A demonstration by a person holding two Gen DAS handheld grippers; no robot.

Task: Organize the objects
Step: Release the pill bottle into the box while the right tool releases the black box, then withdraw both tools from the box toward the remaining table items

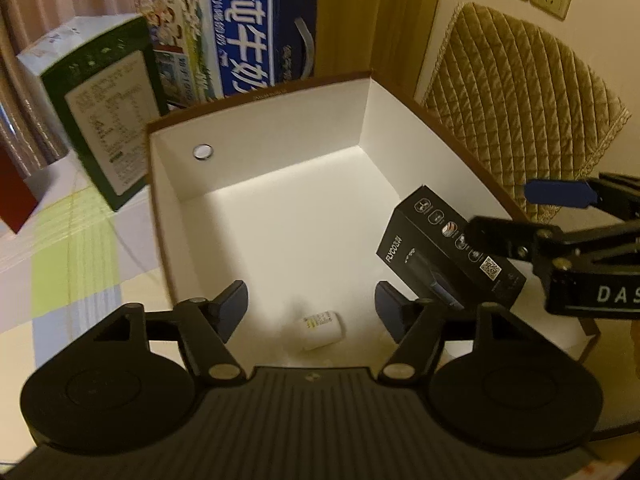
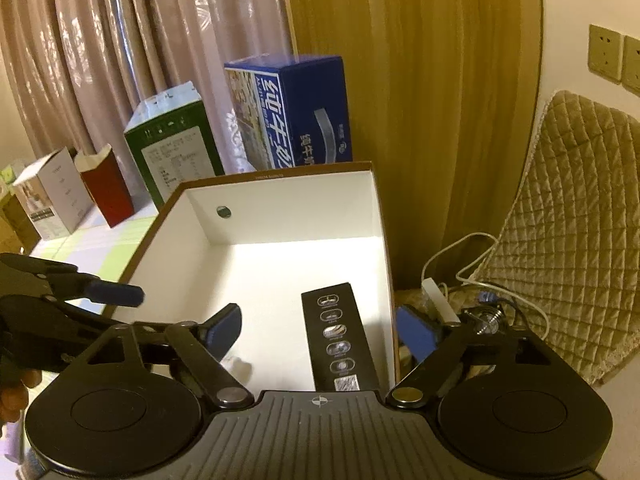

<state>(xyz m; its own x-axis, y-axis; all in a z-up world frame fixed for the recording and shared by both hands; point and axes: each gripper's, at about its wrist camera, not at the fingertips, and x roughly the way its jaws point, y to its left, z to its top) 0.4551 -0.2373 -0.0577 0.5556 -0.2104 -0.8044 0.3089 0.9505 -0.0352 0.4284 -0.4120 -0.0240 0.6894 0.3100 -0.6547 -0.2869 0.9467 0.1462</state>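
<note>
A large open box with white inside and brown rim (image 1: 256, 96) (image 2: 280, 176) stands on the table. A black product box (image 1: 448, 252) (image 2: 340, 336) leans against its right inner wall. A small white bottle (image 1: 322, 330) lies on the box floor near the front. My left gripper (image 1: 310, 306) is open and empty above the bottle, over the front of the box. My right gripper (image 2: 320, 330) is open, its fingers wide on either side of the black box without gripping it; it also shows in the left wrist view (image 1: 532, 216).
Behind the open box stand a blue milk carton (image 1: 240, 32) (image 2: 296, 112) and a green carton (image 1: 104, 128) (image 2: 172, 148). A red box (image 2: 106, 188) and a white box (image 2: 52, 196) stand further left. A quilted chair (image 2: 568, 220) and white cables (image 2: 460, 276) are on the right.
</note>
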